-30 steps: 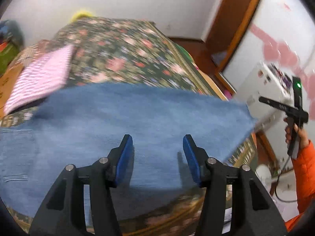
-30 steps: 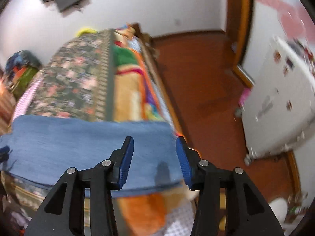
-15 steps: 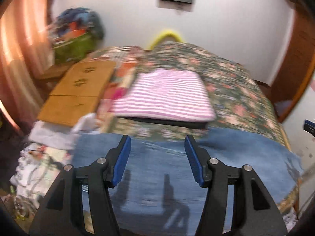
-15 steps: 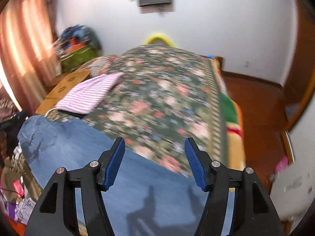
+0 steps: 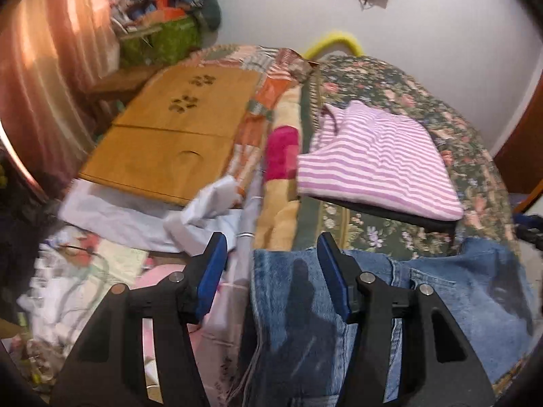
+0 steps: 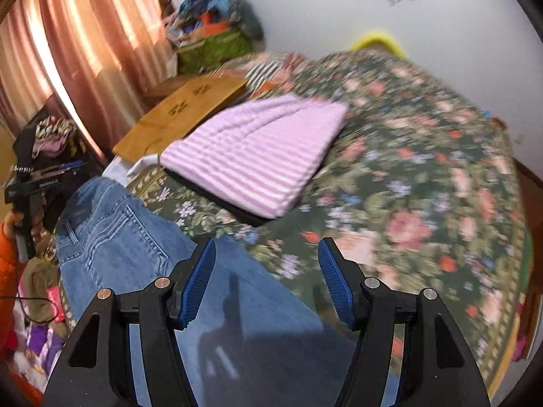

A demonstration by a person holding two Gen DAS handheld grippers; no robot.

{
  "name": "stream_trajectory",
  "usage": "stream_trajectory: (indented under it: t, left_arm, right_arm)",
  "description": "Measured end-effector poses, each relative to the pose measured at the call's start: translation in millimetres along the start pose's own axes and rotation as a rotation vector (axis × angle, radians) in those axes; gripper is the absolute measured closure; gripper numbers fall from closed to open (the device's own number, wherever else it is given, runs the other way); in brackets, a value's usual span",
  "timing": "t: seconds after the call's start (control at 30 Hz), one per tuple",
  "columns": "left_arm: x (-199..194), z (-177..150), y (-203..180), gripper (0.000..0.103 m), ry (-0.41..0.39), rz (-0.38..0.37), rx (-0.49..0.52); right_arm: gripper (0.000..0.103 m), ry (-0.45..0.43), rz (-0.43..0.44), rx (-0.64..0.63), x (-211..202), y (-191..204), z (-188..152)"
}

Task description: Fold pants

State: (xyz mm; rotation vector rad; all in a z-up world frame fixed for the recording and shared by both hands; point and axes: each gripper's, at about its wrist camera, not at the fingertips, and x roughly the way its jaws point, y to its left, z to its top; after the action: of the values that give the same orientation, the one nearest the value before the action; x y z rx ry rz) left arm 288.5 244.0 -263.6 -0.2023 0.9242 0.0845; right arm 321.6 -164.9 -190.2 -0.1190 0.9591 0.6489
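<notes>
Blue denim pants (image 5: 424, 305) lie folded along the near edge of the floral bed cover (image 5: 407, 101), waistband and back pocket toward the left. They also show in the right wrist view (image 6: 135, 244). My left gripper (image 5: 271, 281) is open and empty above the waist end of the pants. My right gripper (image 6: 268, 281) is open and empty above the leg part, with the cover (image 6: 424, 186) beyond. The left gripper's body also shows at the left of the right wrist view (image 6: 37, 183).
A folded pink striped garment (image 5: 376, 162) lies on the bed behind the pants, also in the right wrist view (image 6: 258, 156). A wooden board (image 5: 176, 135) and loose cloths (image 5: 118, 237) sit left of the bed. A curtain (image 6: 78, 51) hangs at far left.
Both grippers have swung left along the pants, from the leg end toward the waist end. Both stay open and empty. The pants have not moved.
</notes>
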Motion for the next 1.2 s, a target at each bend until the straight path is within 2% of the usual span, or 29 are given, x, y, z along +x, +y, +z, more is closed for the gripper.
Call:
stream_trajectory:
  t: [0.1, 0.27, 0.5, 0.57, 0.6, 0.63, 0.7, 0.8, 0.87, 0.97, 1.2]
  left_arm:
    - [13.2, 0.8, 7.4, 0.048, 0.036, -0.062, -0.003]
    - [34.0, -7.0, 10.7, 0.048, 0.122, -0.110, -0.019]
    - [45.1, -17.5, 21.9, 0.048, 0.183, -0.211, -0.089]
    - [45.7, -18.7, 22.3, 0.048, 0.186, -0.223, -0.091]
    - [45.4, -18.9, 22.7, 0.051, 0.184, -0.231, -0.095]
    - [45.0, -19.4, 22.8, 0.064, 0.182, -0.249, -0.099]
    - [42.4, -21.3, 19.1, 0.078, 0.177, -0.285, -0.098]
    - [30.8, -23.5, 5.2, 0.095, 0.132, -0.251, -0.018]
    - [18.2, -23.9, 0.9, 0.097, 0.085, -0.257, 0.028]
    - [6.6, -21.5, 4.8, 0.098, 0.060, -0.279, 0.018]
    - [-4.8, -10.6, 16.1, 0.101, 0.024, -0.195, -0.009]
  right_arm:
    - [0.056, 0.085, 0.051, -0.002, 32.4, 4.4, 7.6]
    - [0.061, 0.202, 0.073, -0.036, 69.3, 18.6, 8.8]
    - [0.066, 0.282, 0.072, -0.057, 84.7, 27.1, 5.4]
    - [0.073, 0.296, 0.084, -0.040, 85.2, 25.6, 4.6]
    - [0.075, 0.305, 0.094, -0.024, 86.3, 24.8, 3.7]
    - [0.077, 0.309, 0.100, -0.005, 87.0, 23.7, 2.8]
    - [0.082, 0.298, 0.094, 0.003, 86.4, 26.3, 0.1]
    - [0.089, 0.257, 0.065, -0.009, 80.1, 31.6, -3.1]
    - [0.093, 0.222, 0.053, -0.012, 75.5, 32.5, -4.3]
    - [0.096, 0.173, 0.014, -0.052, 72.7, 37.3, -5.1]
    - [0.099, 0.106, -0.007, -0.087, 67.5, 42.5, 6.5]
